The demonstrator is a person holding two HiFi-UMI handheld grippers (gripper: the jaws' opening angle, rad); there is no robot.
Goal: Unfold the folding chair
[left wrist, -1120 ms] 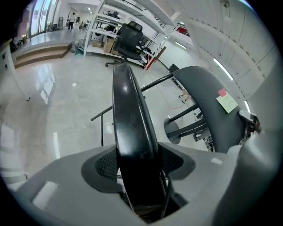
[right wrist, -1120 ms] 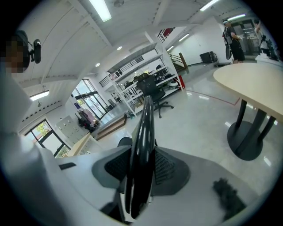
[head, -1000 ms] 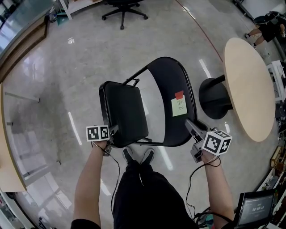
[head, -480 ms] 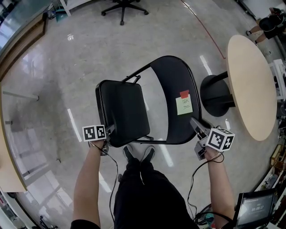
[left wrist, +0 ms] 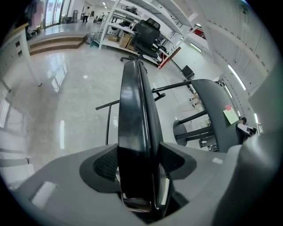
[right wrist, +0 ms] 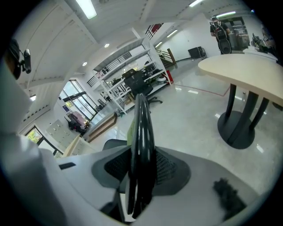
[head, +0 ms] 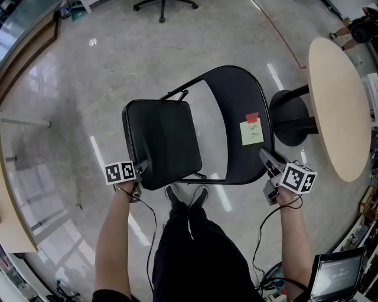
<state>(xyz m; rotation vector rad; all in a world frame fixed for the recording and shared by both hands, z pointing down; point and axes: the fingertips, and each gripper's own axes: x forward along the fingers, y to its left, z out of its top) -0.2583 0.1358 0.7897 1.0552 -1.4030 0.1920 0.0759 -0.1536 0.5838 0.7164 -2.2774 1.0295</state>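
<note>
The chair (head: 201,127) is on the floor (head: 71,88) just beyond the person's shoes (head: 188,197), part open. Its black seat (head: 164,141) lies to the left and its black back (head: 236,112) to the right, with frame bars and bare floor showing in the gap between them.

The left tool (head: 140,168) has the near left edge of the seat between its pads. In the left gripper view the seat (left wrist: 137,110) runs edge-on through the jaws and both pads (left wrist: 106,162) lie against its faces. The jaws have just been opening a little wider, with the seat between them and in their pinch.

The right tool (head: 267,160) pinches the near right rim of the back. In the right gripper view the rim (right wrist: 141,128) fills the gap, and the pads (right wrist: 164,167) press on it from both sides.

A pale note (head: 252,132) with a red tab (head: 252,117) above it is stuck on the back (print too small to read). To the right stands a round table (head: 339,112) on a black pedestal (head: 289,118), near the chair but apart from it. An office chair's base (head: 162,5) shows at the far edge.
</note>
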